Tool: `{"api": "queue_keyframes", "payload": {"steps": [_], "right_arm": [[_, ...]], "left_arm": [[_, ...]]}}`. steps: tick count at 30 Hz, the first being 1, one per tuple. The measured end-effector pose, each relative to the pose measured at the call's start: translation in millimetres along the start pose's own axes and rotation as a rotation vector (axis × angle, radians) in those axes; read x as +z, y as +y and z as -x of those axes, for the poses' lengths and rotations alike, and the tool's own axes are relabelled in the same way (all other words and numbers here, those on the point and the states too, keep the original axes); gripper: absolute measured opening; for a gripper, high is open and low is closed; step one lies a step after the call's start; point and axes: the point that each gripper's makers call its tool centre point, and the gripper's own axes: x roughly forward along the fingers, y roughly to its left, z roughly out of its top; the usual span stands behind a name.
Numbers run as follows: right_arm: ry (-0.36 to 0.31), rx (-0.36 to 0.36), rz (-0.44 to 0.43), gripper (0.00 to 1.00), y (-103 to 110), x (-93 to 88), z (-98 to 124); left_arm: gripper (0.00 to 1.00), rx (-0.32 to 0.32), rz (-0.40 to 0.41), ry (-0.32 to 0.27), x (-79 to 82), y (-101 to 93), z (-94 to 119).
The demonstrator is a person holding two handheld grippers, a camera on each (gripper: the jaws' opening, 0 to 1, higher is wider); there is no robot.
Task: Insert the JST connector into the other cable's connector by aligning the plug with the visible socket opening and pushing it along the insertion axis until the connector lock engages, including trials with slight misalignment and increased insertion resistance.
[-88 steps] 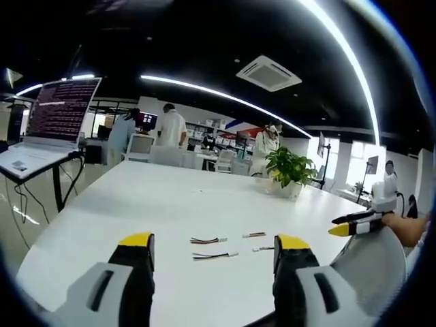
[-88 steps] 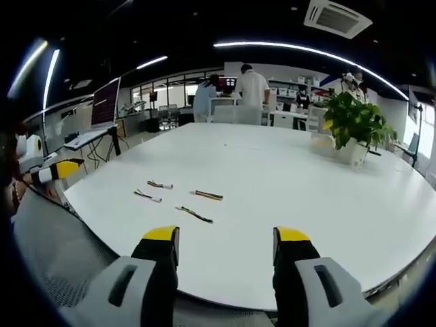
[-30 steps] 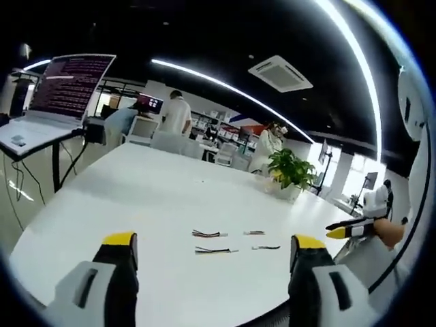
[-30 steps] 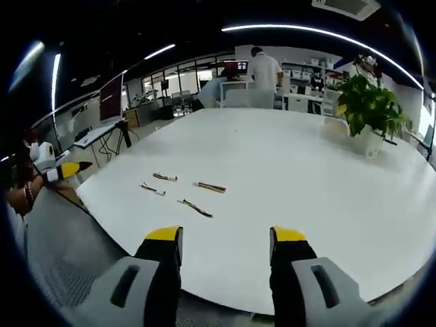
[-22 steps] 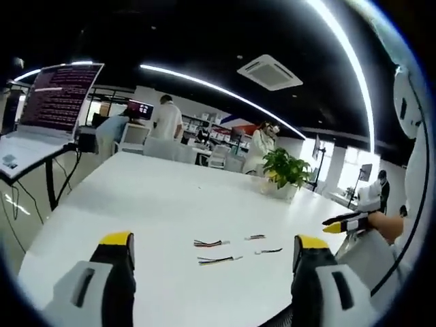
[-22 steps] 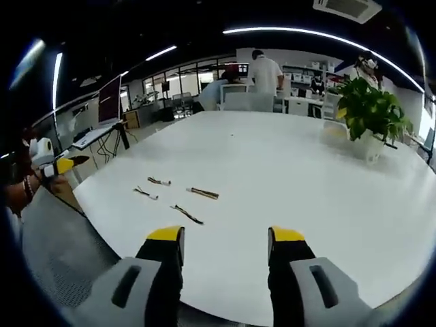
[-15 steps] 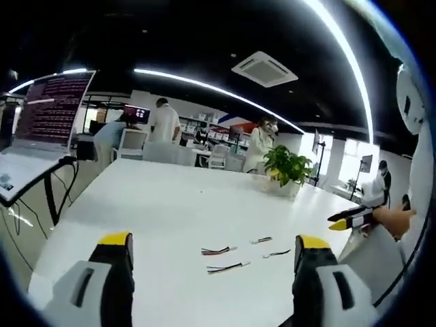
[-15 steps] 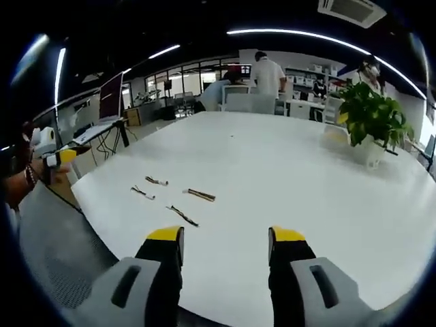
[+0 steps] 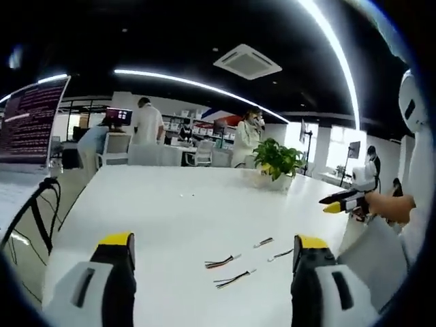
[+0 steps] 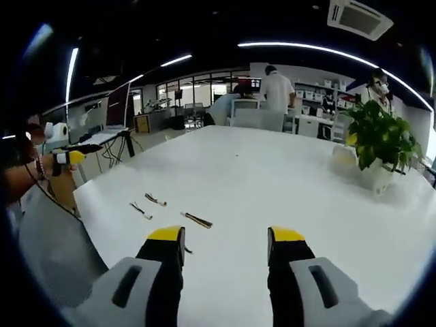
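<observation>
Several short cables with small JST connectors lie loose on the white table (image 9: pixel 170 204). In the left gripper view one multicoloured cable (image 9: pixel 221 261) and a second one (image 9: pixel 234 278) lie between my jaws, with two more cables (image 9: pixel 263 242) farther right. My left gripper (image 9: pixel 214 240) is open and holds nothing. In the right gripper view three cables (image 10: pixel 197 219) lie just ahead of the left jaw. My right gripper (image 10: pixel 226 234) is open with nothing in it, above the table's near part. A hand holds each gripper: the right gripper (image 9: pixel 340 201) and the left gripper (image 10: pixel 71 157) show at the sides.
A potted plant (image 9: pixel 278 160) stands at the table's far side, also the potted plant (image 10: pixel 378 146) at the right. A laptop (image 9: pixel 27 122) on a stand sits off the table's left end. People stand at desks in the background. A grey mesh chair back (image 10: pixel 54 252) is near the table edge.
Both views have shifted with my hands. The cables now sit closer to the right gripper's jaws. The left view has swung rightward, pushing the laptop to its edge. The cables lie unmoved.
</observation>
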Motion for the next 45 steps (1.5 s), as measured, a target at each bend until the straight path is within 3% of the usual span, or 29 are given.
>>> {"api": "queue_keyframes", "payload": {"steps": [3,7,11,13,14,16,19,23,31,37,45], "right_arm": [[0.008,0.046,0.041,0.48,2,2.5,-7],[0.052,0.129,0.127,0.55,11,-2.6,-15],[0.052,0.182,0.153,0.51,16,-2.3,-21],[0.027,0.233,0.135,0.50,22,1.9,-23],[0.017,0.261,0.121,0.50,24,3.7,-25],[0.018,0.296,0.118,0.51,26,3.8,-27],[0.000,0.357,0.133,0.49,30,6.4,-30],[-0.012,0.421,0.131,0.49,35,7.7,-35],[-0.013,0.530,0.138,0.48,43,1.0,-49],[-0.026,0.574,0.149,0.44,42,-1.7,-59],[-0.034,0.613,0.153,0.38,46,-6.3,-75]], "left_arm": [[0.97,-0.105,0.056,0.024,-3.9,-4.4,-4],[0.98,-0.138,0.055,0.023,-4.5,3.3,-9],[0.95,-0.213,0.041,0.016,-5.2,-3.2,-15],[0.94,-0.264,0.072,-0.009,-4.3,-9.9,-18],[0.93,-0.299,0.105,0.017,-9.2,-14.4,-20],[0.91,-0.306,0.107,0.045,-15.1,-14.4,-24],[0.85,-0.356,0.073,0.194,-40.7,-22.8,-26],[0.79,-0.426,0.078,0.185,-42.0,-40.6,-34],[0.81,-0.484,0.062,0.159,-36.9,-53.6,-50],[0.81,-0.507,0.061,0.151,-36.5,-47.7,-64],[0.75,-0.543,0.043,0.200,-56.1,-52.0,-81]]}}
